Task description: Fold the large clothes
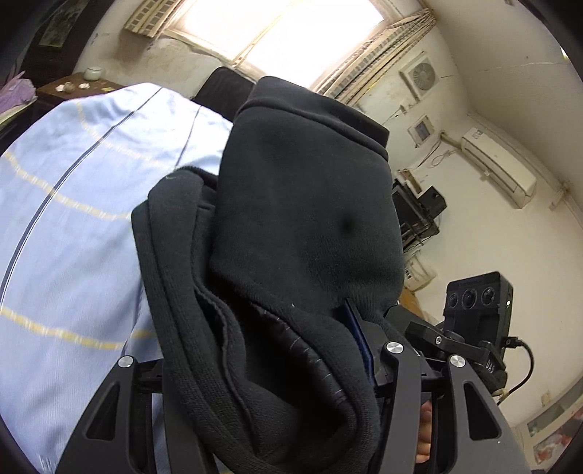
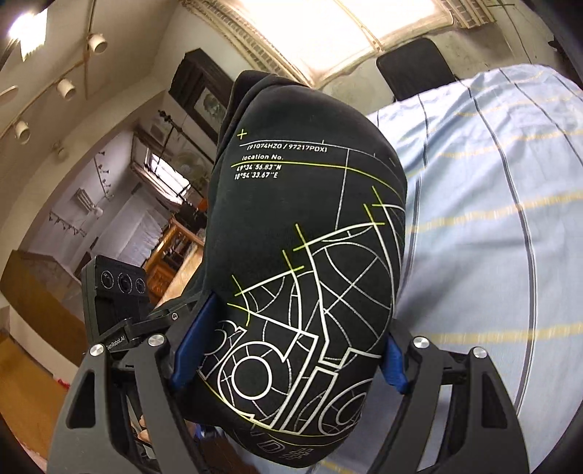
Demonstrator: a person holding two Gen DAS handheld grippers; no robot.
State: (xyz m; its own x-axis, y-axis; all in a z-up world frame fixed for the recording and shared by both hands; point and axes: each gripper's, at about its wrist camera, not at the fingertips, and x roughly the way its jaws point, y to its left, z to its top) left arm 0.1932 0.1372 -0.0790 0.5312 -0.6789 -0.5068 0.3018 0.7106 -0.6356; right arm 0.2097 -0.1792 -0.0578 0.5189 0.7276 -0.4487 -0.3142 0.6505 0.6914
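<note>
Daylight pours through a wide window (image 1: 284, 32) at the far wall, above a bed covered by a pale blue sheet (image 1: 73, 218) crossed with dark and yellow stripes. On the white wall to the right in the left wrist view sit an air conditioner (image 1: 499, 164) and a small vent fan (image 1: 421, 76). A black sweatshirt (image 1: 298, 226) is bunched thickly and lifted over the sheet, hanging between both tools. The left gripper (image 1: 262, 364) has its jaws partly apart and packed with folded layers of the dark cloth, a ribbed hem curling down along the left side; a blue pad (image 1: 359, 339) presses against the fabric on the right. Just beside that jaw the right gripper's camera block is seen. In the right wrist view the right gripper (image 2: 288, 350) stands wide, its blue pads (image 2: 193, 342) clamped on both sides of a fat roll of the same sweatshirt, whose printed white and yellow-green line drawing (image 2: 309, 291) and small lettering face the camera.
</note>
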